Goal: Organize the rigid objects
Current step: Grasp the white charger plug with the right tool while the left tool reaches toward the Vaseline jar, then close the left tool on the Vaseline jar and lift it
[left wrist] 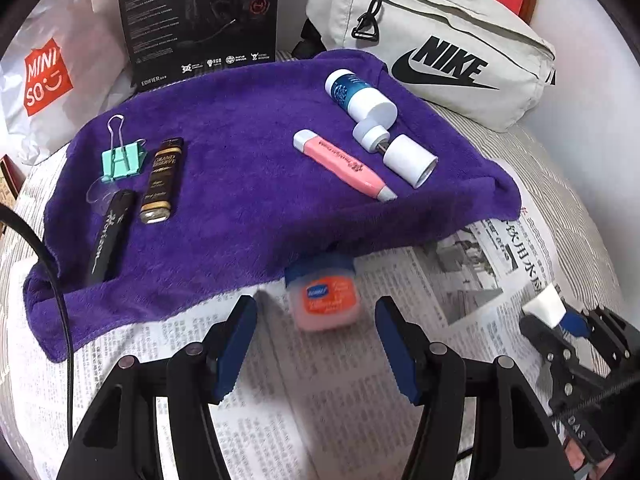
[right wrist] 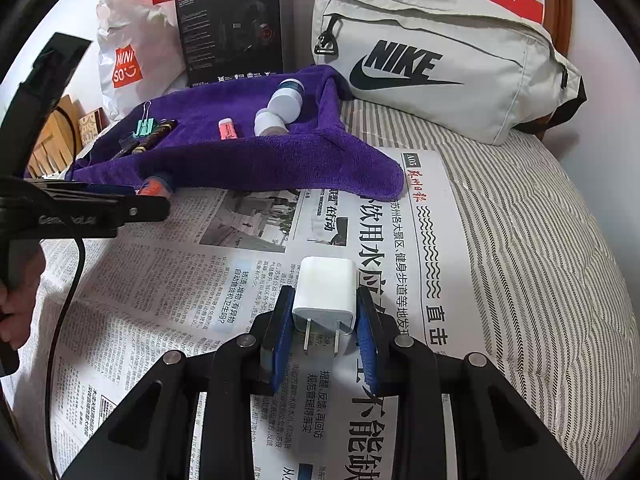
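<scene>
Right claw (right wrist: 325,332) clamped on charger (right wrist: 326,294) — left claw (left wrist: 316,344) apart, jar (left wrist: 325,300) at towel (left wrist: 248,128) edge.

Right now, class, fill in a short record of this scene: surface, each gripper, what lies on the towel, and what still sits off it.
surface: newspaper over a striped cover
left gripper: open, the small jar lies just ahead of its fingers
right gripper: shut on the white charger, prongs toward the camera
on the purple towel: binder clip, pink tube, blue-and-white bottle
off the towel: jar, charger
</scene>
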